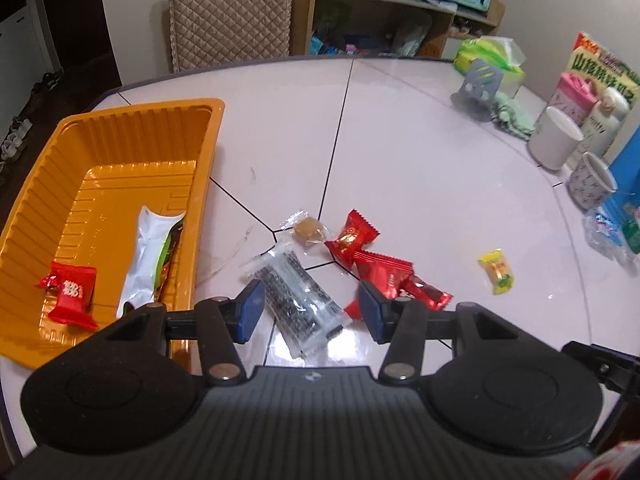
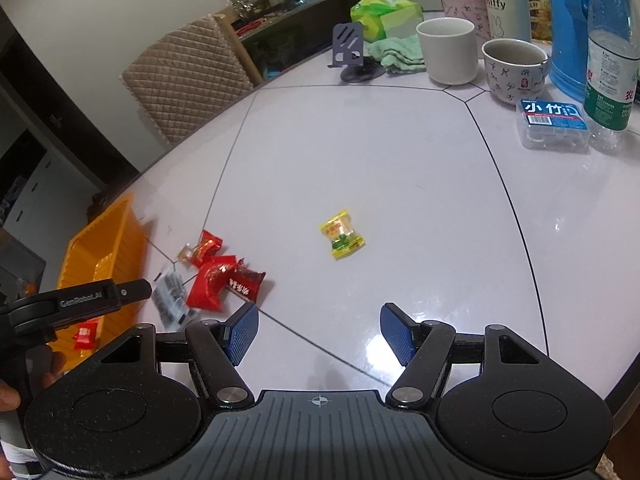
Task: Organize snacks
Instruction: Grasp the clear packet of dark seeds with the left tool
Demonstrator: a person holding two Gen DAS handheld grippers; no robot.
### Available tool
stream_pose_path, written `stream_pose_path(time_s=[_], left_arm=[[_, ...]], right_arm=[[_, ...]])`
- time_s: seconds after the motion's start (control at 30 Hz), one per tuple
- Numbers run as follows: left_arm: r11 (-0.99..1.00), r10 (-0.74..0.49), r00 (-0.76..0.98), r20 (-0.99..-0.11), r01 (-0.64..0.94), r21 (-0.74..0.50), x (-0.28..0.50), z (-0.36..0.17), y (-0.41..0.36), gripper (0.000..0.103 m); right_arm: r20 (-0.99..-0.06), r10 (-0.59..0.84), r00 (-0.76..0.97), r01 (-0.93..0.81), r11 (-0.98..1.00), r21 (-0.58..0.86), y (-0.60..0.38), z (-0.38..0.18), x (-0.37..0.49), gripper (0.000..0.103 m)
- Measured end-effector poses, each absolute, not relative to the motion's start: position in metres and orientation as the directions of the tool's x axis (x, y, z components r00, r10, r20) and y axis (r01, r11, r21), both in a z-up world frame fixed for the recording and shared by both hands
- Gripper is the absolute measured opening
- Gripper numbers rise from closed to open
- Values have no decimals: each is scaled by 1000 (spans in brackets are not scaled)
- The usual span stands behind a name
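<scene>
While your left gripper hovers with jaws spread around the clear dark-speckled packet, the orange tray at the desk's left edge holds a red candy and a white pouch. Red wrappers cluster beside it. Your right gripper, jaws spread and holding nothing, faces the yellow candy on open desk; cups line the far right.

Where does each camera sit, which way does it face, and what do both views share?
Left wrist: on the left hand-held gripper, looking down at the sesame bar, beside the orange tray; its own open fingers show.
Right wrist: on the right hand-held gripper, facing across the table toward the yellow candy; its open fingers and the person's left hand show.
Shared: tray, red candies, yellow candy, white cup.
</scene>
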State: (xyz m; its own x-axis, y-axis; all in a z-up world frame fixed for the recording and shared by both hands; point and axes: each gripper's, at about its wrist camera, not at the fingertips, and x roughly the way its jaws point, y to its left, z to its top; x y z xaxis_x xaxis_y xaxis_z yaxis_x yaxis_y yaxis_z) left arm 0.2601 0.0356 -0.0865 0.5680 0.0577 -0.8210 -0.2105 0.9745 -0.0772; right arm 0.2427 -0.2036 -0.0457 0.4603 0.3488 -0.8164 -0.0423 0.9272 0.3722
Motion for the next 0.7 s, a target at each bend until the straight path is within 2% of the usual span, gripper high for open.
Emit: stream_pose_path(time_s=[0.57,0.7], left_arm=[[970,126,454,-882,-241,14,303,-130,38,47],[974,144,458,-877,-224,43,306,-133,35,43]], right_arm=[[-839,329,434,-24,935,354,-199,-64,275,67],[-842,328,428,-26,936,351,-197,-67,278,67]])
